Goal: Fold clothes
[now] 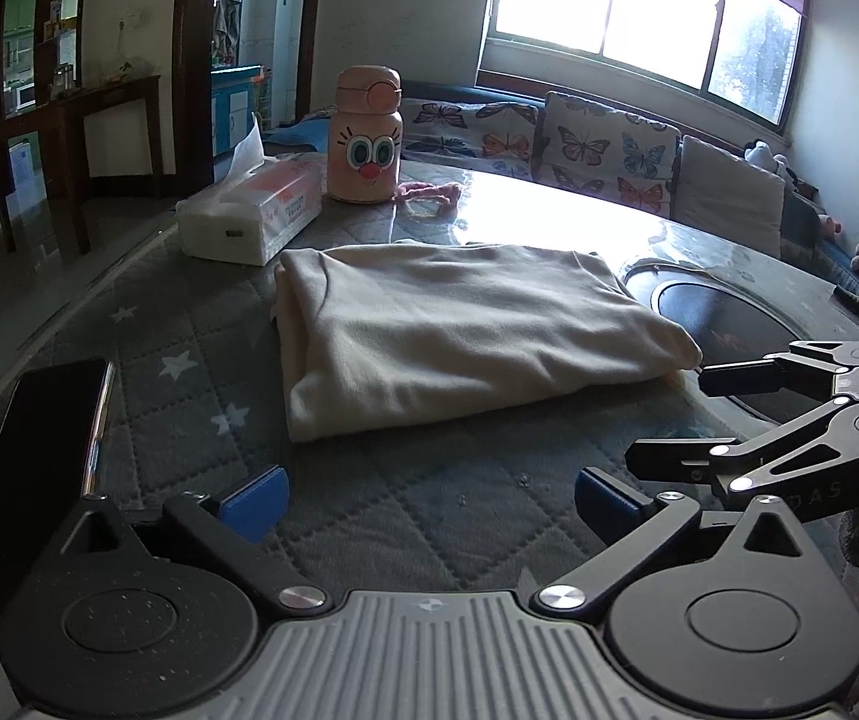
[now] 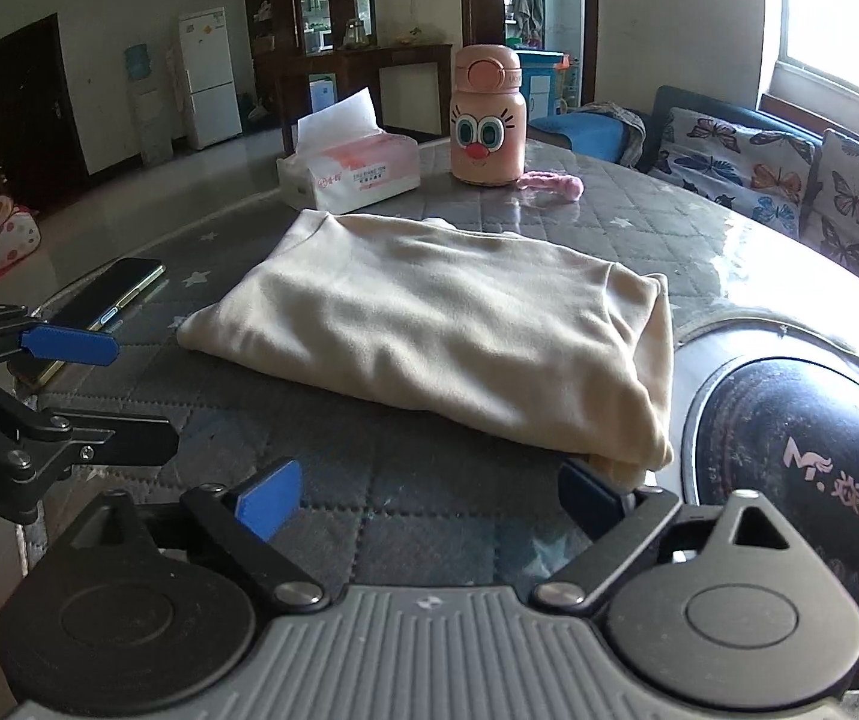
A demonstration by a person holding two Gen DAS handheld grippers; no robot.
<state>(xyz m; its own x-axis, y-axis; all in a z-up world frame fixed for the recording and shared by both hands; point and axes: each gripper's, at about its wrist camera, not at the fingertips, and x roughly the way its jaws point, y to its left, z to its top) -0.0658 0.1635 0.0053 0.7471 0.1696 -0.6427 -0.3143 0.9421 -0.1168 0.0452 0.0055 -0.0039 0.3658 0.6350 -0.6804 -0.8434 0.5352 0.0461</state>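
A cream garment (image 1: 459, 330) lies folded into a flat rectangle on the grey quilted table cover (image 1: 399, 504). It also shows in the right wrist view (image 2: 447, 336). My left gripper (image 1: 429, 495) is open and empty, just short of the garment's near edge. My right gripper (image 2: 429, 498) is open and empty, its right fingertip (image 2: 585, 495) close to the garment's near right corner. In the left wrist view the right gripper (image 1: 669, 414) shows at the right, jaws apart. In the right wrist view the left gripper (image 2: 123, 390) shows at the left, jaws apart.
A pink bottle with a cartoon face (image 1: 366, 138), a tissue pack (image 1: 255, 210) and a pink strap (image 1: 429, 192) stand behind the garment. A black phone (image 1: 39, 474) lies at the left. A round black induction hob (image 2: 801, 462) is set in the table at the right.
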